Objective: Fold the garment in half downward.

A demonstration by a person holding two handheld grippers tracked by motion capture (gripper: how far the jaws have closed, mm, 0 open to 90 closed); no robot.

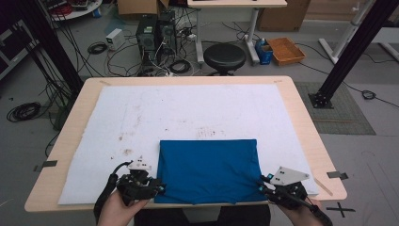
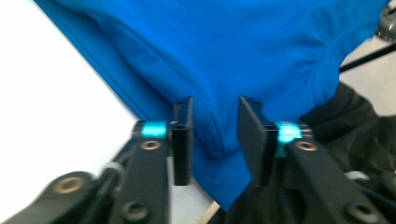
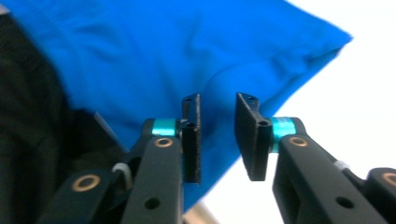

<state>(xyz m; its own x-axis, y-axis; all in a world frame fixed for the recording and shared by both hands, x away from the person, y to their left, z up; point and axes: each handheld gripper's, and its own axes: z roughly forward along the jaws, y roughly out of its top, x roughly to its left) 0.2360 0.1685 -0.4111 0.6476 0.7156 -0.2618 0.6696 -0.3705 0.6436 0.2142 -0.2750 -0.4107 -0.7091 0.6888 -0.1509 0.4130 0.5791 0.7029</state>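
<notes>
plain royal-blue folded cloth, unpatterned, on a white felt mat flecked with brown stains toward 9 o'clock; pale beige wooden tabletop borders the mat. black-jawed left gripper and black-jawed right gripper each carry turquoise bands and brass-coloured rivets.
</notes>
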